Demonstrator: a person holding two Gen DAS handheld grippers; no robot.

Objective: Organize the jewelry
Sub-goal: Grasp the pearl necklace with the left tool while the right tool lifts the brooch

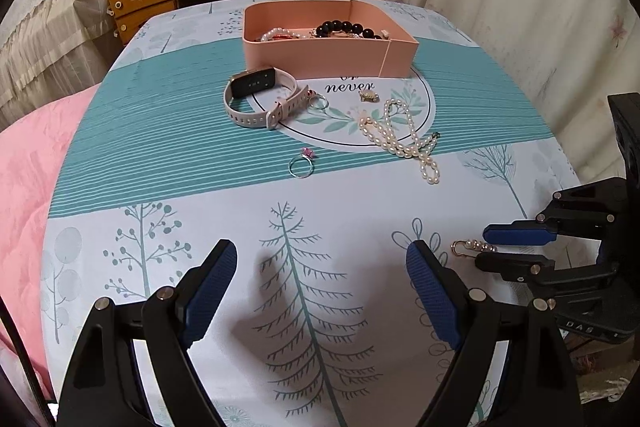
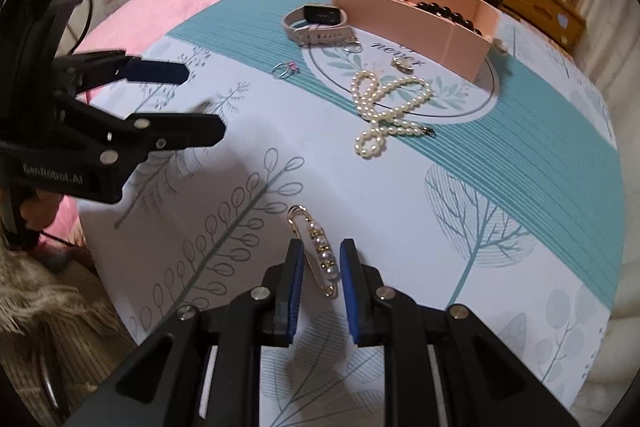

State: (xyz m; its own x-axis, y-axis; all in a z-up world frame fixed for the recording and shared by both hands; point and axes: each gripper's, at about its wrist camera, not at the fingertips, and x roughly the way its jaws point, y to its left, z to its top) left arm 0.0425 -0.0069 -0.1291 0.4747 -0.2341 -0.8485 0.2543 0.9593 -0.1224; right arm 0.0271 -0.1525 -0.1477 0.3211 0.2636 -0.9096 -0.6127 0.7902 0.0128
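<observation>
A: Where's the pearl brooch pin (image 2: 320, 254)?
B: Flat on the tabletop (image 2: 400, 195), between the right claw (image 2: 320, 259) pads, not yet pinched (positioned for lifting). Left claw (image 1: 320, 283) gapes empty, waiting

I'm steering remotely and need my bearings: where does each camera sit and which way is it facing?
Left wrist: on the left gripper, low over the near table edge, facing the pink box; its open fingers and the right gripper show.
Right wrist: on the right gripper, looking across the table; its fingers flank the pearl pin; left gripper shows.
Shared: box, watch, pearl necklace, pin.
</observation>
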